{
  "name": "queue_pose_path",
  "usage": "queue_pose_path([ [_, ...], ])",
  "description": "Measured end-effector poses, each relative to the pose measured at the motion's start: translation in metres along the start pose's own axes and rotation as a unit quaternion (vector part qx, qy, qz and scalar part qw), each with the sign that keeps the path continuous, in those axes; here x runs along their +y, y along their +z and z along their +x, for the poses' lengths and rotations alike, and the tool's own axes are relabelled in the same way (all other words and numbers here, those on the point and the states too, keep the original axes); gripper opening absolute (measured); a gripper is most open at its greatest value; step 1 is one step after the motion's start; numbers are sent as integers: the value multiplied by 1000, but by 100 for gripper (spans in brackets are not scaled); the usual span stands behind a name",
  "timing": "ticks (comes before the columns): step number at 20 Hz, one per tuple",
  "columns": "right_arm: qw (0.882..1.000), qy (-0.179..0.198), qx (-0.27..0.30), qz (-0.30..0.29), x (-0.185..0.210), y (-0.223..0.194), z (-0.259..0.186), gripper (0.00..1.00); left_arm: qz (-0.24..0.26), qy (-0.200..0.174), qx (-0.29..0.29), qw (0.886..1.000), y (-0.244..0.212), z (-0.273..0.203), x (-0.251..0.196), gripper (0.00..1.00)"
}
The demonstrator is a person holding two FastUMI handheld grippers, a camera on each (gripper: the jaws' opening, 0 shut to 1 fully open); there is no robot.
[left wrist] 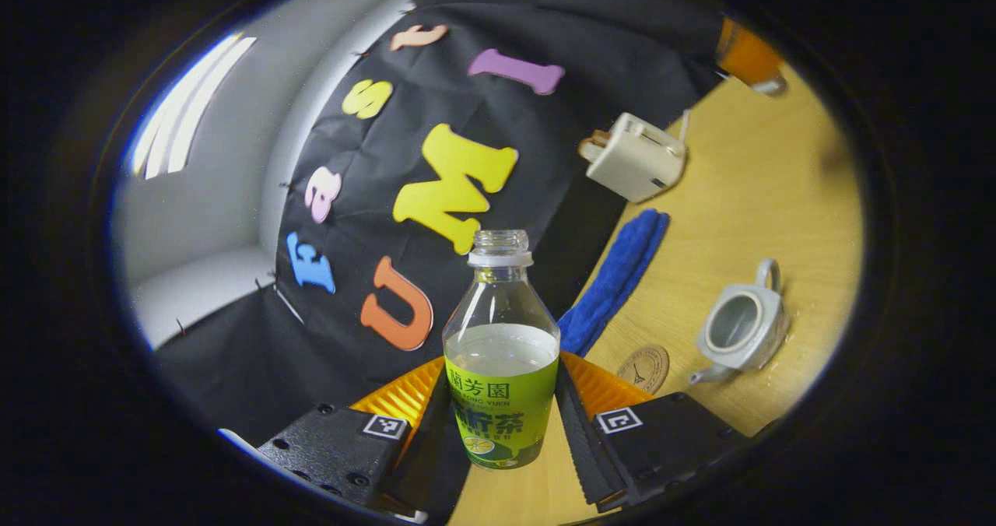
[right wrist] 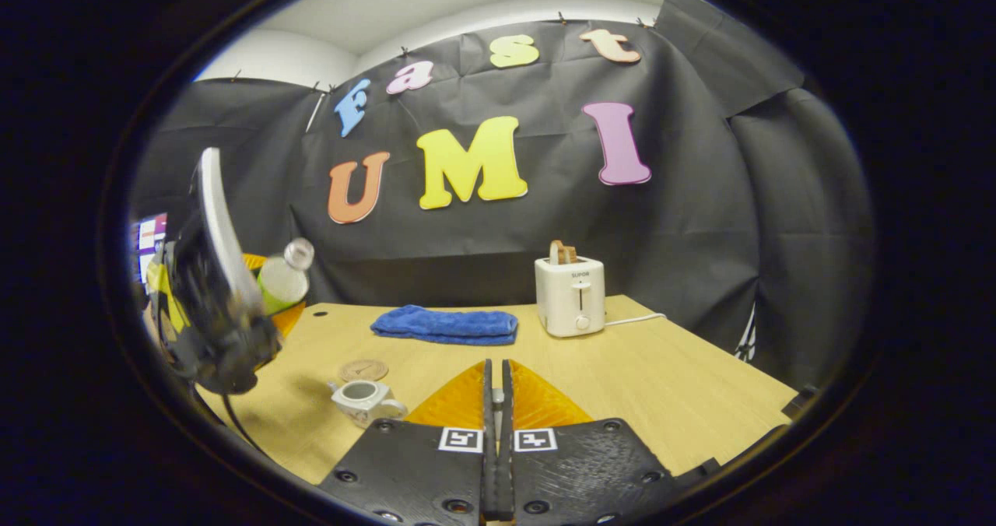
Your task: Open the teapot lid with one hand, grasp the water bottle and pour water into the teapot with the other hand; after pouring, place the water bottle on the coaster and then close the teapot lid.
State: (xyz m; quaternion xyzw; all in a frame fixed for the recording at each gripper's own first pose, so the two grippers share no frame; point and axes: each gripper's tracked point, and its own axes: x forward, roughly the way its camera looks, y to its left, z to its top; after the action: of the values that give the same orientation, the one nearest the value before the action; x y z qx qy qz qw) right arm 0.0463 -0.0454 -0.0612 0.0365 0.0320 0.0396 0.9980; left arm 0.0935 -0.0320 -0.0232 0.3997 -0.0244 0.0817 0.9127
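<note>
Left gripper [left wrist: 502, 425] is pinching the uncapped water bottle [left wrist: 502, 355], lifted above the table [left wrist: 739, 191] near the coaster [left wrist: 644, 367] and lidless teapot [left wrist: 741, 327]; right gripper [right wrist: 496, 401] is holding its fingers pressed together, lid indiscernible.

Each gripper carries two black textured finger blocks, studded with dark screws and each marked with a small square black-and-white tag. Ribbed orange wedges sit just behind the tags on the left gripper [left wrist: 502, 425] and the right gripper [right wrist: 496, 433].
</note>
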Motion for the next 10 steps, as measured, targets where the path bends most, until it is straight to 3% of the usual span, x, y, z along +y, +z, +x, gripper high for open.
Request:
queue_pose_path([
  [1, 1000, 8, 4, 8, 6, -1, 0, 0, -109, 1, 5, 994, 4, 12, 17, 73],
  [2, 1000, 12, 8, 13, 9, -3, 1, 0, -179, -1, 13, 984, 3, 15, 26, 73],
  [3, 1000, 10, 9, 12, 8, -4, 3, 0, -225, -11, 14, 974, 4, 31, 28, 73],
  [5, 1000, 9, 11, 14, 5, -6, 5, 0, -329, -43, 16, 943, 5, 48, 24, 73],
  [7, 1000, 8, 13, 18, 2, -10, 6, 0, -393, -75, 14, 917, 2, 61, 9, 73],
  [10, 1000, 5, 20, 22, -6, -17, 10, 0, -435, -98, 10, 895, -4, 73, -11, 74],
])
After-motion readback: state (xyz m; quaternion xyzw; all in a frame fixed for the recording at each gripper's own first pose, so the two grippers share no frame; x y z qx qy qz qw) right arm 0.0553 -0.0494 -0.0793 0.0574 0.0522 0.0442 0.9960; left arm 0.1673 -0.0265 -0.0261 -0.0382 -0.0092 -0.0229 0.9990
